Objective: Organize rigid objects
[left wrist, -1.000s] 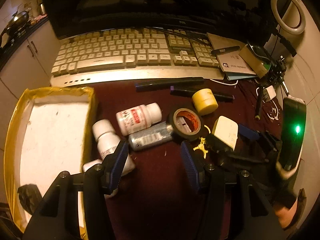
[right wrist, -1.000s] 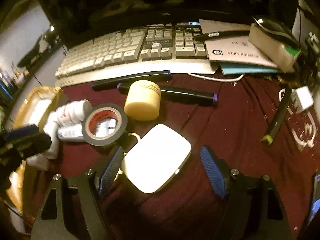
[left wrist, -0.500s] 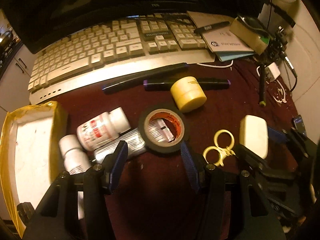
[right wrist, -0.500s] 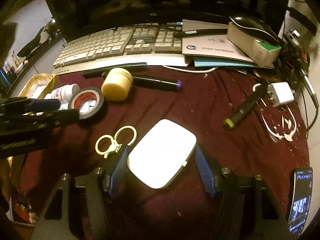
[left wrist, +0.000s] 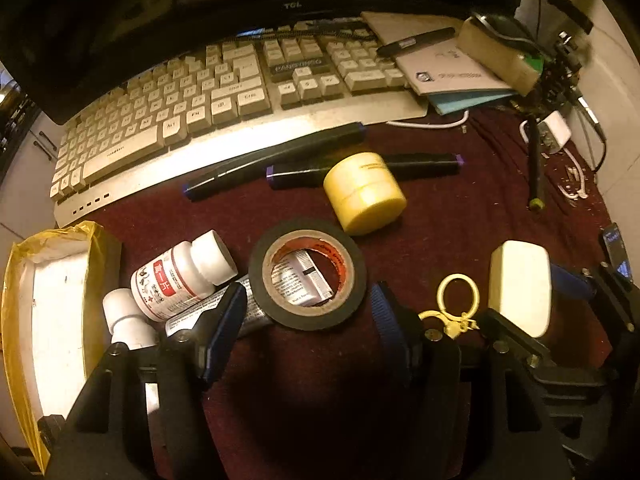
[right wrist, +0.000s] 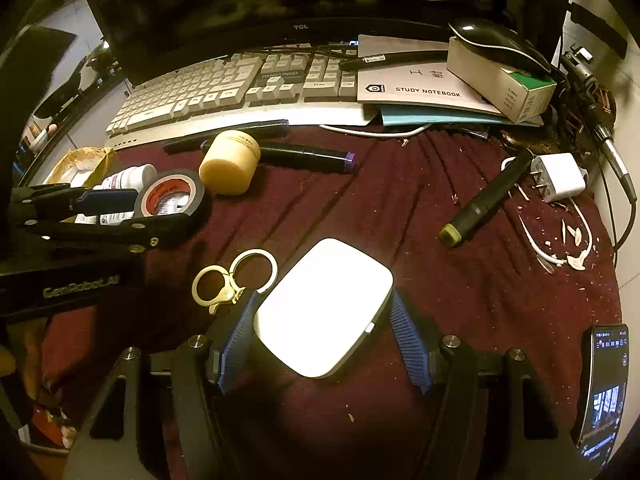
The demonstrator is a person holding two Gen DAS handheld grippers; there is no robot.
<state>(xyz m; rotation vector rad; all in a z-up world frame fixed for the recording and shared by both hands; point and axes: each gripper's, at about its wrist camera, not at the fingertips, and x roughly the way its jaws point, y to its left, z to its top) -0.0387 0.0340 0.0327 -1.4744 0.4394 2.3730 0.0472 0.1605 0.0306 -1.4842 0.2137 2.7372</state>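
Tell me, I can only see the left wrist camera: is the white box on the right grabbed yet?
Observer: It looks so. In the right wrist view the right gripper has just been closing its jaws, and both now sit against the sides of the white box.
Operator: How many rings does the key ring have? I see one.
Observer: Two. The key ring has a yellow ring and a white one, and it lies just left of the box.
Operator: What does the book at the back say?
Observer: The notebook cover reads STUDY NOTEBOOK.
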